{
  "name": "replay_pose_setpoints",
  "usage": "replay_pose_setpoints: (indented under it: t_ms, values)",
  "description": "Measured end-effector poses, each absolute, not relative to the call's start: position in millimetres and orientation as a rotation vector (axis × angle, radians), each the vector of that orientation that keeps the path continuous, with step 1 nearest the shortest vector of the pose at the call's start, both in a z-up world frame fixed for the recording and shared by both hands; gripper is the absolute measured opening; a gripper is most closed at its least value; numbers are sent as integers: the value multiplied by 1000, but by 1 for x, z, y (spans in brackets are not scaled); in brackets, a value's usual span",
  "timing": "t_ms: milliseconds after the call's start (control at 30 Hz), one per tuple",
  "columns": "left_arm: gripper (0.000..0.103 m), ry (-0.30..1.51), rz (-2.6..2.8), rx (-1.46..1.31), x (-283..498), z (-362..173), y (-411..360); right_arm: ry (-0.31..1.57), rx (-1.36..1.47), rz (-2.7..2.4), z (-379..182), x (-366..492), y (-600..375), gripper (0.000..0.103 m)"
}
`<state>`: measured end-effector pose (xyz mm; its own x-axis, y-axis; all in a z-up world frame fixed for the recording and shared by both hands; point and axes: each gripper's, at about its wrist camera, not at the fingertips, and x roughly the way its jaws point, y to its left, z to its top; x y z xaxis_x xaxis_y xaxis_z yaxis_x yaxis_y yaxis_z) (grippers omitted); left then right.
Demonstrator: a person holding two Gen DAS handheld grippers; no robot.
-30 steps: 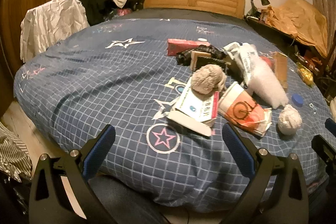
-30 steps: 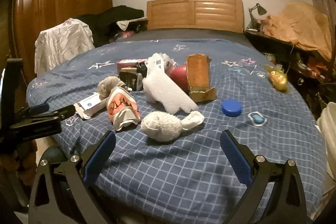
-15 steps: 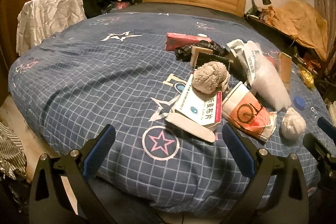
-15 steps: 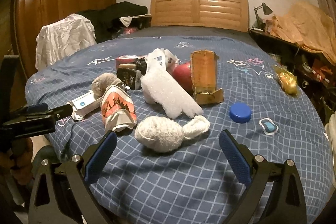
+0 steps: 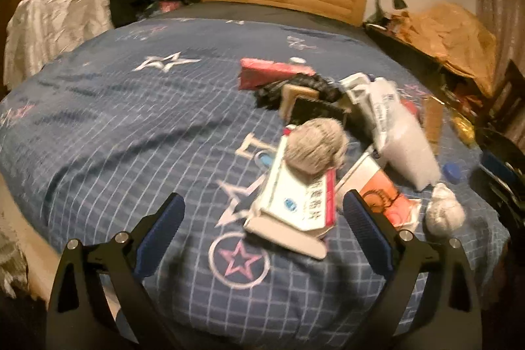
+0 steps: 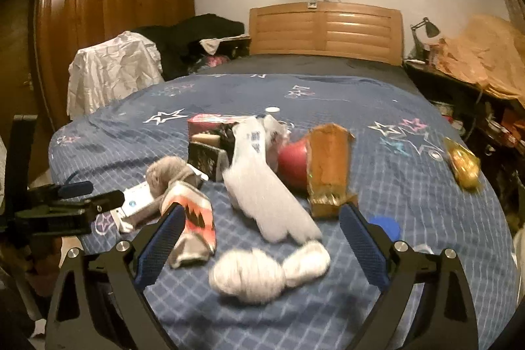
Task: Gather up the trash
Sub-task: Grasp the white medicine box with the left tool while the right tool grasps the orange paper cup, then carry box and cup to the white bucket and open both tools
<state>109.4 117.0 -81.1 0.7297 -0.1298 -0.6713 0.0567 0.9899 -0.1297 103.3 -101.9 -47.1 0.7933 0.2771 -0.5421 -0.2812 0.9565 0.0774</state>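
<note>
The left tool (image 5: pixel 261 218) hangs over the bed (image 5: pixel 98 127) with jaws wide apart and empty; the box (image 5: pixel 295 202), light and stiff, lies just ahead between them, best pinched across its flat sides. The right tool (image 6: pixel 259 230) is empty, its jaws closing; the wad (image 6: pixel 249 279), soft and light, sits between them, squeezable anywhere.

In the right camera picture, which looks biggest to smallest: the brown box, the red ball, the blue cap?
1. brown box
2. red ball, partly hidden behind the box
3. blue cap, partly hidden by a gripper finger, so less sure
</note>
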Motion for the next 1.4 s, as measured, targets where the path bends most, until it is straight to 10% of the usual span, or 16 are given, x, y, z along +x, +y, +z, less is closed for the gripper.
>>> replay_pose_setpoints:
  t_ms: [200, 533, 667, 867, 1400]
  values:
    - [89, 808, -231, -64, 129, -91, 108, 714, -35, 472, -49, 123, -75, 64]
    - [80, 900, -384, 10, 167, -113, 108, 896, -206, 574, -89, 140, -16, 59]
    - [55, 898, -397, 38, 172, -115, 105, 917, -239, 558, -100, 147, -10, 53]
    - [45, 894, -398, -14, 173, -108, 114, 893, -174, 550, -92, 144, -17, 39]
    - [45, 985, -753, -1119, 169, -143, 160, 681, 93, 476, -7, 95, -99, 39]
